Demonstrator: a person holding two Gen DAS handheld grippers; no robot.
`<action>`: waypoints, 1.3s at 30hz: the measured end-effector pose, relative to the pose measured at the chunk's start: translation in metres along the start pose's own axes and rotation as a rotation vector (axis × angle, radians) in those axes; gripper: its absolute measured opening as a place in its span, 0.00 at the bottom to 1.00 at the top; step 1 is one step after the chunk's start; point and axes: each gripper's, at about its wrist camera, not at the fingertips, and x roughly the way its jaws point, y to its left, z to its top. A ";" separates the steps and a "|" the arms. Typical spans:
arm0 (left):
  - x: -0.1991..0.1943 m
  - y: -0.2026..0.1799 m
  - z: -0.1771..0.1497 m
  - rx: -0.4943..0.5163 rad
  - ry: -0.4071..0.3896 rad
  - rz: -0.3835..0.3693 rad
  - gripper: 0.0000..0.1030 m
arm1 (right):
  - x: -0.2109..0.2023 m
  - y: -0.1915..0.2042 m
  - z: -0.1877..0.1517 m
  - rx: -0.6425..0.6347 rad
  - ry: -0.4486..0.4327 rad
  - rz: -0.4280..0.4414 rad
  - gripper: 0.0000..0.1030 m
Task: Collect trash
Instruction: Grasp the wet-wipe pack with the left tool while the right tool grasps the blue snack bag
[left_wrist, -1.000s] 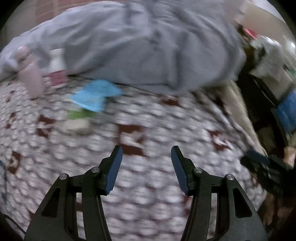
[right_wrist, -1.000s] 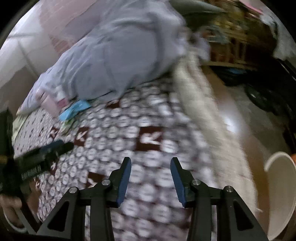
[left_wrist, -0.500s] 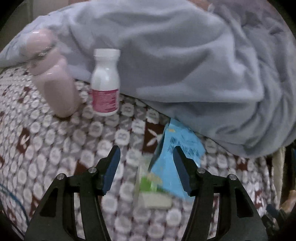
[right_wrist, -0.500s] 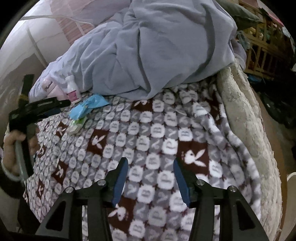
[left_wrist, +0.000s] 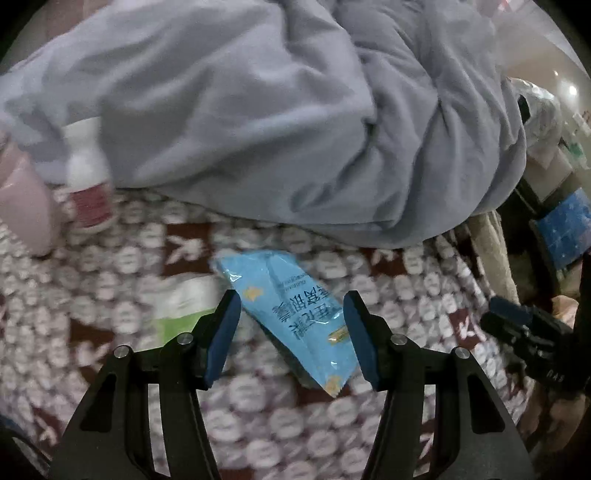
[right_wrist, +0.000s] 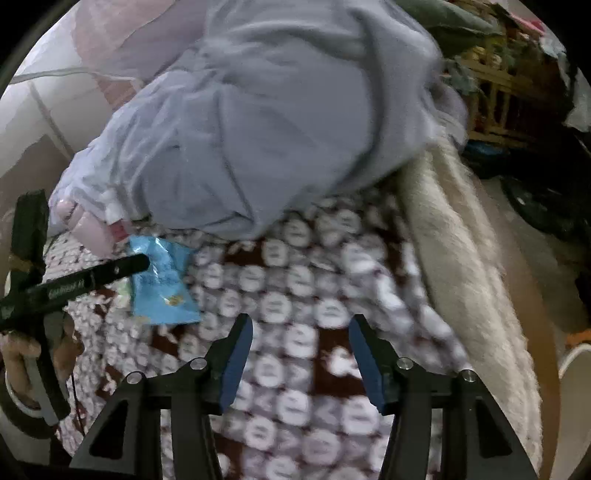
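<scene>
One blue wrapper (left_wrist: 295, 314) carries dark printed characters, too blurred to read.

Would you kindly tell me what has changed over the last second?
The left gripper has swung in over the blue wrapper, which now lies between its open jaws, not gripped. The right gripper, jaws opening, is empty. The wrapper, white bottle and grey duvet stayed put.

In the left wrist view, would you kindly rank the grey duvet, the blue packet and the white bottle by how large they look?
1. Grey duvet.
2. Blue packet, though it lies nearest the camera.
3. White bottle, blurred and partly hidden by the duvet.
</scene>
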 end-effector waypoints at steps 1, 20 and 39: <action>-0.006 0.009 -0.002 -0.011 -0.008 0.017 0.54 | 0.003 0.007 0.001 -0.011 -0.001 0.019 0.59; -0.020 0.089 -0.024 -0.171 -0.040 0.071 0.57 | 0.148 0.137 0.025 -0.258 0.193 0.144 0.64; 0.026 0.035 -0.038 -0.114 -0.006 0.128 0.28 | 0.029 0.052 -0.019 -0.126 0.006 0.132 0.45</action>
